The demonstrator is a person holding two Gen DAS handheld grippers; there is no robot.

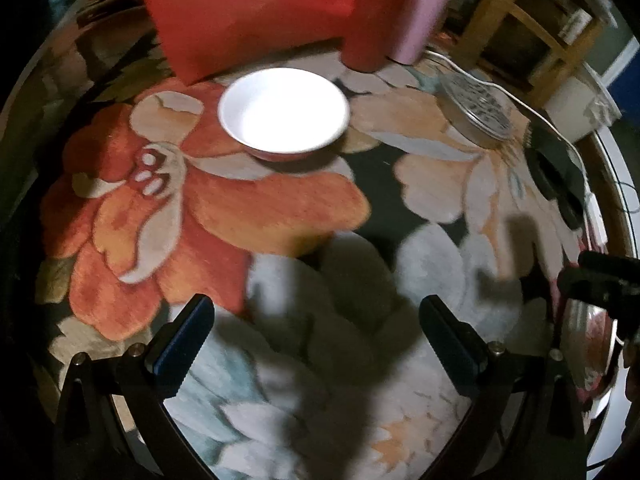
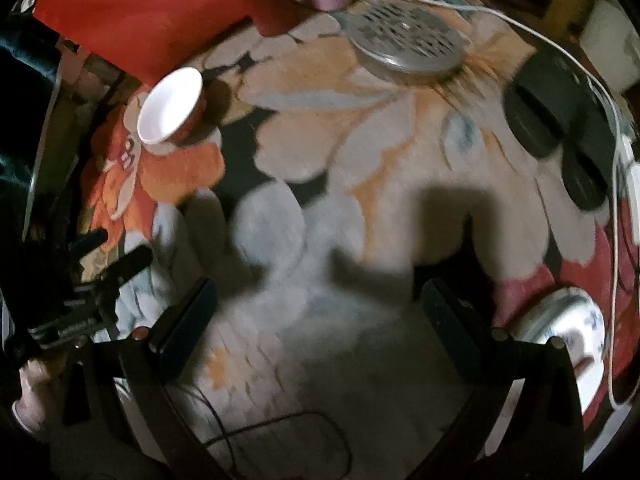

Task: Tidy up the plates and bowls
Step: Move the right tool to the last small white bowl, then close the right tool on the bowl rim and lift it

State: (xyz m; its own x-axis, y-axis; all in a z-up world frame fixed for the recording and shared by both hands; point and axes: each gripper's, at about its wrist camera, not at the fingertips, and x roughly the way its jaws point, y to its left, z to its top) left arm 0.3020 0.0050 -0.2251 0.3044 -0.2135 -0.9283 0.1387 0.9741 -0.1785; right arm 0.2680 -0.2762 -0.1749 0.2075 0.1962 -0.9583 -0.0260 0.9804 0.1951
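Left wrist view: we see our left claw point(image 1: 316, 344) spread wide with nothing between its fingers, hovering over the flowered rug point(image 1: 280, 216).
Bowl: the white bowl point(image 1: 283, 110) stands upright on the rug, well ahead of the left claw, just in front of a red cushion point(image 1: 248, 12); nothing is stacked in it.
Strainer lid: a perforated metal disc point(image 1: 476, 108) lies to the right of the bowl, apart from it.
Right edge: the other tool point(image 1: 600, 280) pokes in, with a glimpse of something shiny below it that we cannot make out.

Right wrist view: our right claw point(image 2: 320, 324) is also wide and empty, above the rug.
Plate: a white plate with blue marks point(image 2: 568, 332) lies near the right finger, at the rug's edge, beside a white cable point(image 2: 612, 184).
Bowl again: far off to the upper left point(image 2: 170, 108).
Left claw: seen at the left edge point(image 2: 100, 256), spread apart.

Progress: we judge little is done; bowl and plate lie well apart, neither held, so gathering them remains.
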